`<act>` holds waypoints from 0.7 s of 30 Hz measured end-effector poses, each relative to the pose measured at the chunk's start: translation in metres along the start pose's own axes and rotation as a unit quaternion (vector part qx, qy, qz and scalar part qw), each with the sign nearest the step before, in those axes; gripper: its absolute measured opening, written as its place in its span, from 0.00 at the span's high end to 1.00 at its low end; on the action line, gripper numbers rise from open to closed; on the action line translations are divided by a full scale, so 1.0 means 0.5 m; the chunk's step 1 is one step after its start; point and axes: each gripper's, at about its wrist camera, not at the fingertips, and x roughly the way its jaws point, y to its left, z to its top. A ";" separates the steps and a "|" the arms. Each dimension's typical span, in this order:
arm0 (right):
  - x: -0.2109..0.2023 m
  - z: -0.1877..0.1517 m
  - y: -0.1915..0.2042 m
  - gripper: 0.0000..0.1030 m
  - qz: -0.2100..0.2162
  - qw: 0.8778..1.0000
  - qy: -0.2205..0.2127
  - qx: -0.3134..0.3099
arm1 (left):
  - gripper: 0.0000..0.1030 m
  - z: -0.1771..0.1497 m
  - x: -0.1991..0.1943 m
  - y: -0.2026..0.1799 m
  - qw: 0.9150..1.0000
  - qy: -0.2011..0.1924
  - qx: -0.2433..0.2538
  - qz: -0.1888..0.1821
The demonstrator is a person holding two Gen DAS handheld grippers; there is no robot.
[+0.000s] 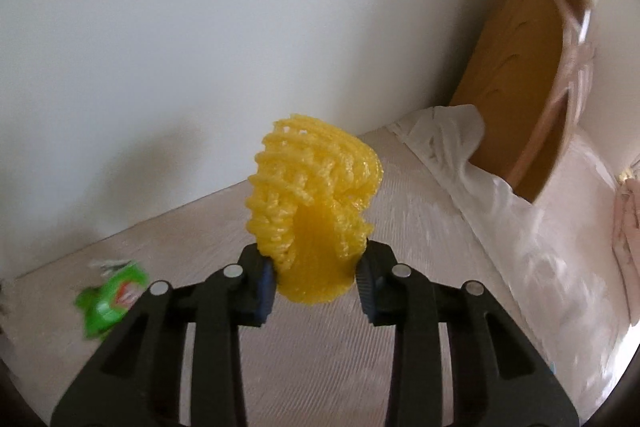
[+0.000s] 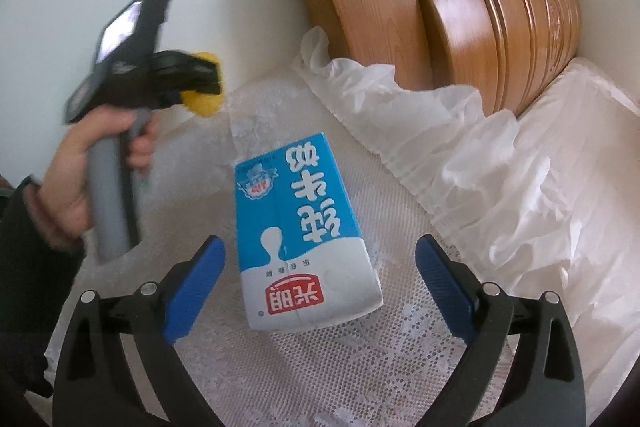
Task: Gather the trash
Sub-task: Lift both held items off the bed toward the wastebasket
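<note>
In the right wrist view, a hand point(image 2: 72, 179) at the far left grips the grey handle of the left gripper point(image 2: 202, 83), which is clenched on a yellow foam net point(image 1: 312, 211); the left wrist view shows that net pinched at its lower end, its frilled end standing up and away from the fingers, lifted clear of the pale bedcover point(image 1: 320, 367). A green wrapper point(image 1: 110, 301) lies on the cover at lower left. Further right, a blue-and-white milk carton point(image 2: 300, 231) lies flat on the lace cover point(image 2: 320, 379), long axis running away from the camera, its white end nearest. The right gripper point(image 2: 320, 287) stands wide, fingers either side of the carton, not touching it. The wooden headboard point(image 2: 480, 27) rises at upper right.
</note>
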 end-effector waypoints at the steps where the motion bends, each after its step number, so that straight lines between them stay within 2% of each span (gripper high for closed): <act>1: -0.003 0.000 0.001 0.05 -0.003 1.000 -0.002 -0.003 | 0.68 -0.015 -0.033 0.015 1.000 -0.006 -0.002 -0.003; 5: 0.002 -0.003 0.005 0.02 -0.006 1.000 0.005 -0.010 | 0.68 -0.069 -0.124 0.062 1.000 -0.014 0.000 -0.004; 7: 0.018 -0.002 0.008 0.02 -0.011 1.000 0.016 -0.016 | 0.68 -0.116 -0.172 0.084 1.000 -0.015 0.004 0.002; 13: 0.092 0.024 0.030 0.02 -0.043 0.995 0.051 -0.071 | 0.68 -0.223 -0.249 0.135 1.000 -0.003 0.016 0.010; 19: 0.133 0.046 0.040 0.03 -0.078 0.989 0.086 -0.091 | 0.68 -0.284 -0.309 0.141 1.000 0.011 0.011 -0.011; 20: 0.126 0.051 0.040 0.14 -0.079 0.989 0.088 -0.085 | 0.68 -0.293 -0.318 0.138 1.000 0.012 0.012 -0.013; 21: 0.123 0.050 0.039 0.21 -0.079 0.989 0.090 -0.082 | 0.68 -0.301 -0.328 0.137 1.000 0.012 0.013 -0.018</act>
